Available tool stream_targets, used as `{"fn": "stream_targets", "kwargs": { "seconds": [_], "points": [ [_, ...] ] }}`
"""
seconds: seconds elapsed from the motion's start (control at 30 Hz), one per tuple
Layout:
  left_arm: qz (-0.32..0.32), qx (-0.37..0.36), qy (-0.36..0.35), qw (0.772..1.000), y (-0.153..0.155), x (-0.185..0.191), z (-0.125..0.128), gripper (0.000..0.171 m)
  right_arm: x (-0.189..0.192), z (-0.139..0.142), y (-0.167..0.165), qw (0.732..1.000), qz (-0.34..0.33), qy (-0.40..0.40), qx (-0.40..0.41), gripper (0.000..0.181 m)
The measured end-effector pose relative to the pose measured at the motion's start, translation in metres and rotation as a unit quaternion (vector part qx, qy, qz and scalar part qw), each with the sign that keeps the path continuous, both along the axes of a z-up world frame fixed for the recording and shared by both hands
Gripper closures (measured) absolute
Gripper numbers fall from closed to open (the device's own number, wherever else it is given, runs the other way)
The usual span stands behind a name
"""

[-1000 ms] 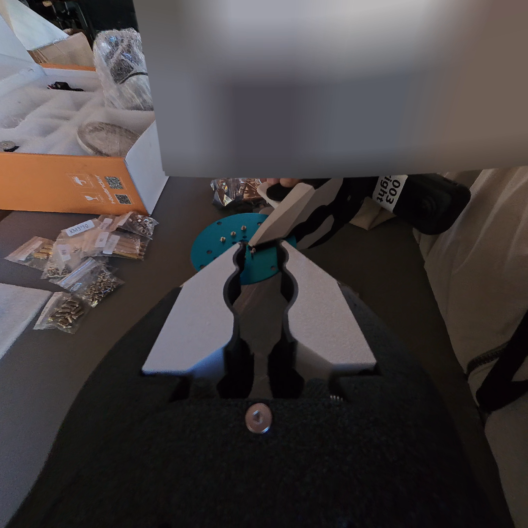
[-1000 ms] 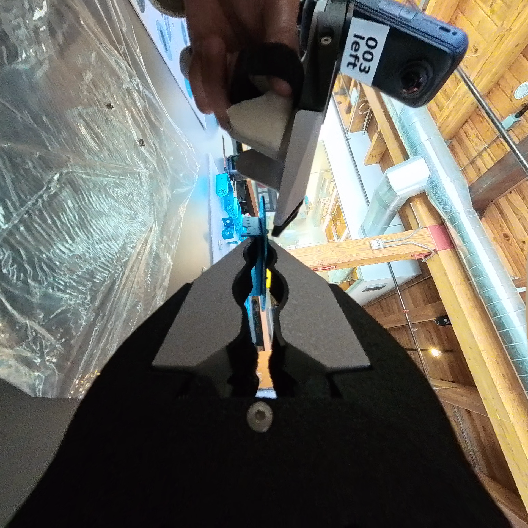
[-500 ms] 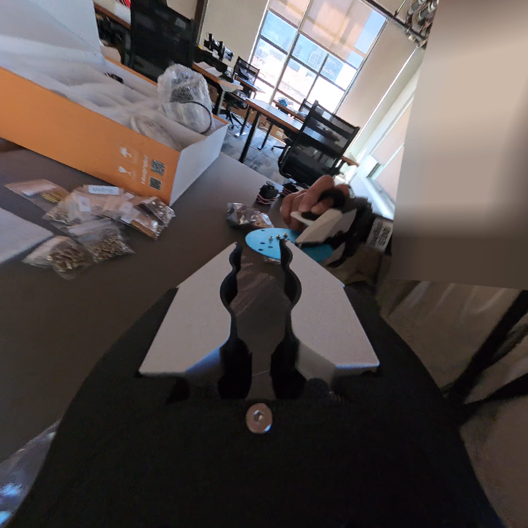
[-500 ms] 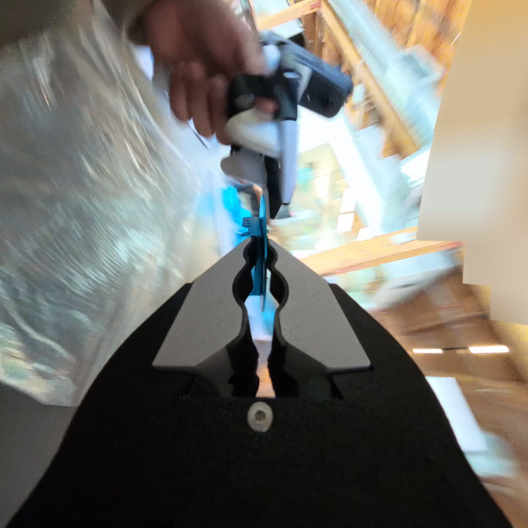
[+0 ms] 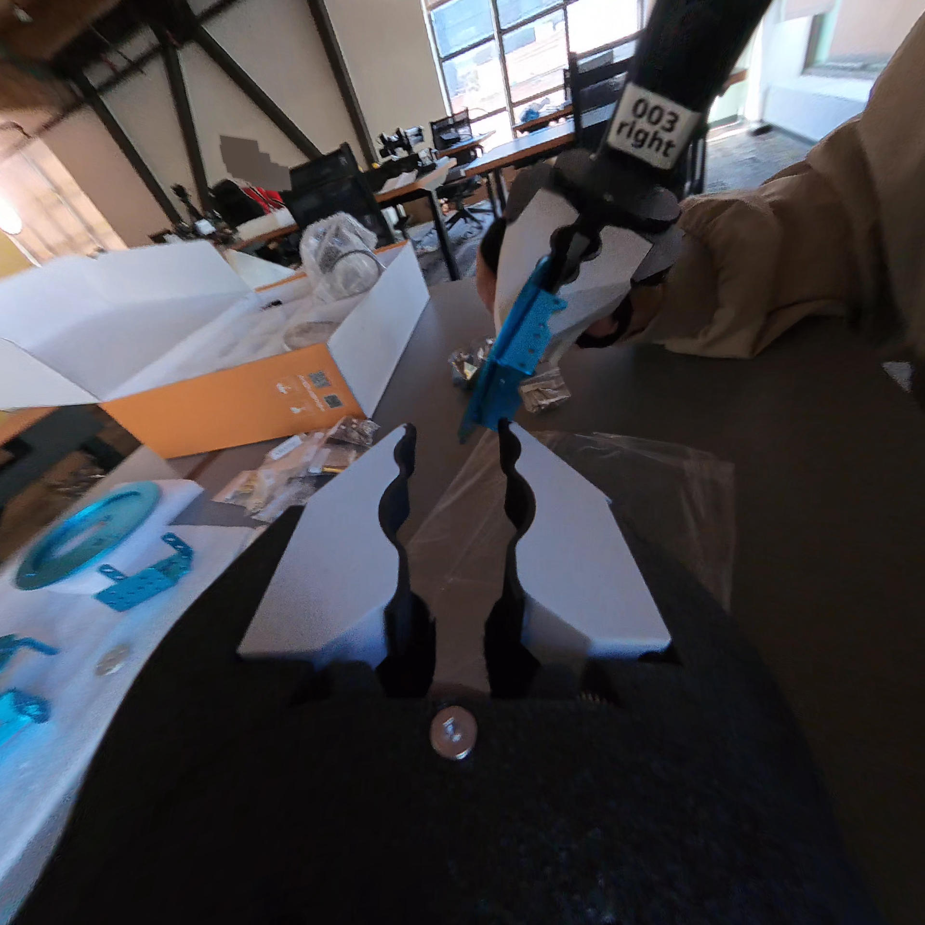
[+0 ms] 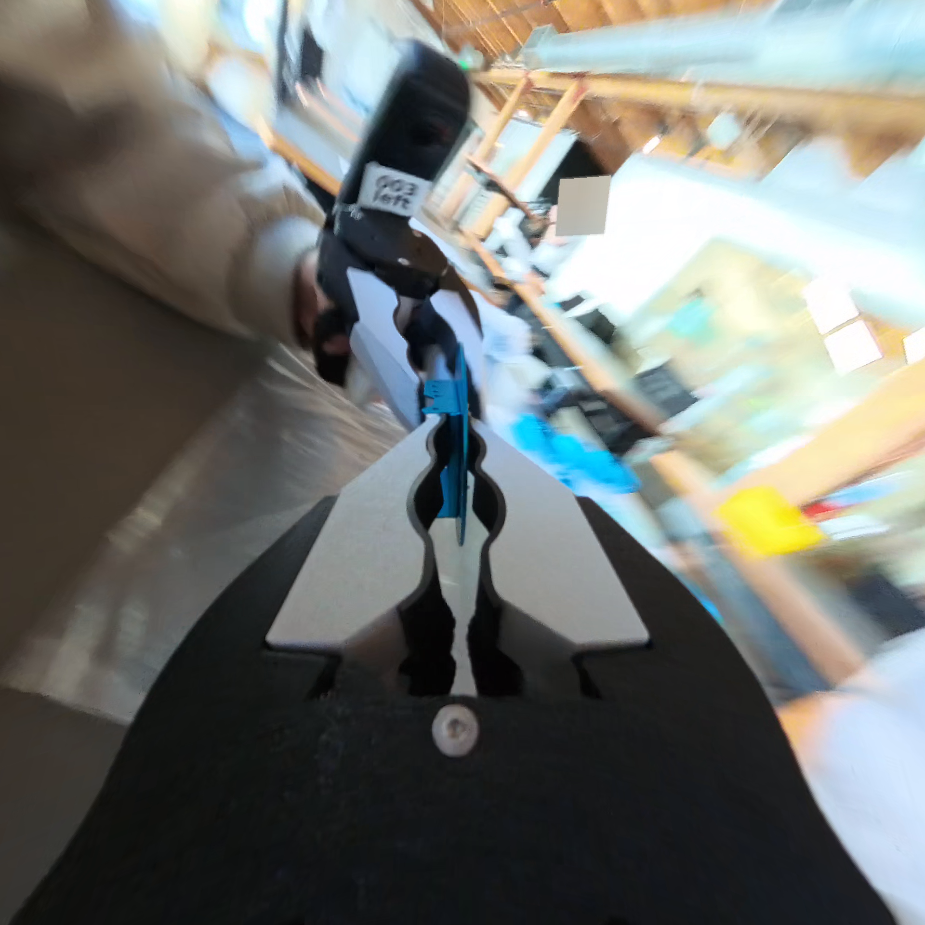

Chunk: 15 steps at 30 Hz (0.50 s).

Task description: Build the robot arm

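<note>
My right gripper [image 6: 456,425] is shut on a blue metal plate [image 6: 458,475] that has a small perforated bracket on one face. It holds the plate edge-on, above the dark table [image 5: 751,500]. In the left wrist view the plate [image 5: 515,350] hangs down from the right gripper [image 5: 570,265], with its lower edge just beyond my left fingertips. My left gripper [image 5: 456,430] is open and empty, with the jaws apart and close to the plate's lower edge. The left gripper [image 6: 440,370] also shows in the blurred right wrist view, just behind the plate.
An open orange and white box [image 5: 225,395] stands at the left. Small bags of screws [image 5: 300,470] lie in front of it. A clear plastic bag [image 5: 600,480] and foil packets [image 5: 470,360] lie near the middle. White foam holds a blue ring [image 5: 85,530] and a blue bracket [image 5: 145,580]. Less than 4 cm separates the two grippers' tips.
The right gripper has lifted the blue plate and turned it from flat to edge-on. My left gripper has drawn back from the plate's face, swung round, and its jaws stand wider apart.
</note>
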<state>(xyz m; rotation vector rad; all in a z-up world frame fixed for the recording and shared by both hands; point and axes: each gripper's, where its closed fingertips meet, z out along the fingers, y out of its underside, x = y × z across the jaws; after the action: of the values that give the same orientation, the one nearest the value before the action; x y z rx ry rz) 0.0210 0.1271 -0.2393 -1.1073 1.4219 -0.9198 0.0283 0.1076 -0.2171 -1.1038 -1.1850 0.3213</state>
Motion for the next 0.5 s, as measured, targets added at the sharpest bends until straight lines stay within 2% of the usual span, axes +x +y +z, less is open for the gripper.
{"fn": "stream_targets", "kwargs": {
  "seconds": [0.07, 0.13, 0.27, 0.33, 0.43, 0.5],
  "points": [
    [0.017, 0.021, -0.009, 1.000, -0.002, -0.004, 0.007, 0.142, -0.004, -0.004, -0.003, 0.995, 0.036, 0.027, -0.085, 0.178],
    [0.003, 0.016, 0.001, 1.000, -0.011, -0.006, 0.009, 0.147, -0.005, -0.002, -0.002, 0.984, 0.052, 0.068, -0.153, 0.178],
    [0.003, -0.013, 0.032, 0.999, -0.016, -0.010, 0.002, 0.148, -0.006, -0.014, 0.004, 0.940, 0.084, 0.102, -0.315, 0.178],
    [0.029, -0.018, 0.072, 0.997, -0.010, -0.020, -0.007, 0.148, -0.004, -0.027, 0.013, 0.916, 0.063, 0.108, -0.381, 0.178],
    [0.090, -0.074, 0.119, 0.986, 0.003, -0.046, -0.021, 0.153, -0.008, -0.045, 0.014, 0.850, 0.070, 0.106, -0.511, 0.178],
    [0.108, -0.142, 0.127, 0.976, 0.000, -0.061, -0.031, 0.153, -0.015, -0.049, 0.012, 0.780, 0.092, 0.129, -0.606, 0.178]
  ]
}}
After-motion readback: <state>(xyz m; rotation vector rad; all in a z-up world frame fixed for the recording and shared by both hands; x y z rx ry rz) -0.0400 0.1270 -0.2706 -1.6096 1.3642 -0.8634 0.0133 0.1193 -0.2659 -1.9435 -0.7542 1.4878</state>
